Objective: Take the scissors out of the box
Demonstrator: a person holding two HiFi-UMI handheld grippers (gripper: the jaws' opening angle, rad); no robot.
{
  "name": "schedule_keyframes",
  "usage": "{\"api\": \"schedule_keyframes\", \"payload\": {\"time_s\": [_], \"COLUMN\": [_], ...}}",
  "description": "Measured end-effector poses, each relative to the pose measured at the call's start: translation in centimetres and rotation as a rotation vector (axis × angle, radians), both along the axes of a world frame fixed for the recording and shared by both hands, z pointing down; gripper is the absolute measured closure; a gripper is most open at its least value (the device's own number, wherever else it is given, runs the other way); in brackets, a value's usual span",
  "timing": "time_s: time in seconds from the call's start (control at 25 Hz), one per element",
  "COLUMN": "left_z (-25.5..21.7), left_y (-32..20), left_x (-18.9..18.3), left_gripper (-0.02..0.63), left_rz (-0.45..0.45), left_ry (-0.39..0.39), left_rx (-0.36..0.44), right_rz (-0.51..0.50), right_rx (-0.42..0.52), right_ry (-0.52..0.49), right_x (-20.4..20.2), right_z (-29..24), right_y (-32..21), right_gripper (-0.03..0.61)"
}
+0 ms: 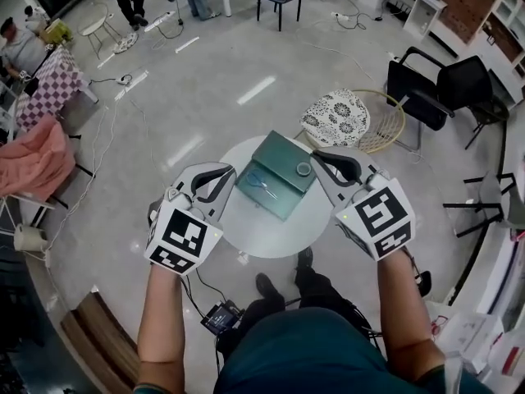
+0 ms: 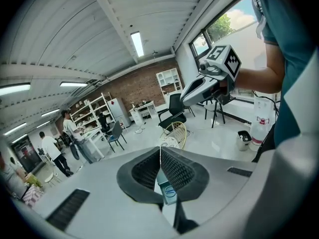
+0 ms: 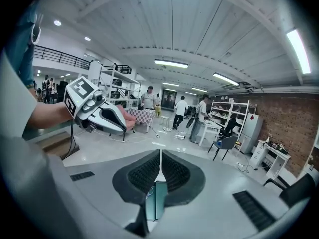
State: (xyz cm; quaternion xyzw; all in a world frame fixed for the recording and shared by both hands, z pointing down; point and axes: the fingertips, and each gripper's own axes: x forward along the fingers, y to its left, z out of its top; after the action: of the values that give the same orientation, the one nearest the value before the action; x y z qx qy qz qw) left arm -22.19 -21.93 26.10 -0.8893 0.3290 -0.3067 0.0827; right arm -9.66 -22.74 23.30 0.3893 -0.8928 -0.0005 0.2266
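Black ribbed fingers (image 2: 147, 171) on my left gripper (image 1: 228, 173) are pressed together with nothing between them. My right gripper (image 1: 320, 159) is the same, its fingers (image 3: 177, 172) meeting tip to tip, empty. I hold both above a round white desk (image 1: 262, 235), one on each side of a green box (image 1: 287, 158) that lies on it. The scissors (image 1: 262, 185), blue-handled, lie in the part of the box nearest my left gripper, and neither gripper touches them. A small ring (image 1: 304, 169) sits on the box's far part. Beyond the desk stands a wicker chair (image 1: 385, 125) with a patterned cushion (image 1: 335, 117); farther off are black chairs (image 1: 447, 89).
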Motion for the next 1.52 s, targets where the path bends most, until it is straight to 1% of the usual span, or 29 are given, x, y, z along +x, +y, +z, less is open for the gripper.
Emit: {"api": "schedule_keyframes", "payload": {"time_s": [0.2,0.44,0.64,0.84,1.12,1.28,1.52], "left_z": [3.5,8.7,13.7,18.8,26.7,31.7,39.2], "left_y": [-3.4,-8.0,-11.3,-13.9,-17.3,-18.5,-19.1], "left_x": [0.8,1.0,2.6,3.7,4.8,6.0,6.8], "left_gripper": [0.592,0.591,0.591,0.591,0.591,0.589,0.589], "left_rz": [-0.012,0.001,0.021,0.056,0.114,0.152,0.228], "left_ry": [-0.036,-0.095,-0.149,-0.203,-0.28,-0.346,-0.444], "left_rx": [-0.041,-0.093,-0.152,-0.212,-0.274,-0.306,-0.356], "right_rz": [-0.021,-0.022,-0.016,-0.002,0.018,0.027,0.039], "right_rx": [-0.031,-0.079,-0.13,-0.181,-0.231,-0.256,-0.303], "right_ry": [-0.007,-0.007,-0.011,-0.022,-0.028,-0.03,-0.04], "right_x": [0.9,1.8,4.1,5.5,7.3,8.9,10.1], "right_z": [2.8,7.0,11.2,15.3,21.2,24.7,30.1], "right_y": [-3.8,-8.3,-11.4,-14.0,-17.4,-18.7,-19.6], "right_gripper": [0.54,0.538,0.54,0.538,0.538,0.54,0.538]}}
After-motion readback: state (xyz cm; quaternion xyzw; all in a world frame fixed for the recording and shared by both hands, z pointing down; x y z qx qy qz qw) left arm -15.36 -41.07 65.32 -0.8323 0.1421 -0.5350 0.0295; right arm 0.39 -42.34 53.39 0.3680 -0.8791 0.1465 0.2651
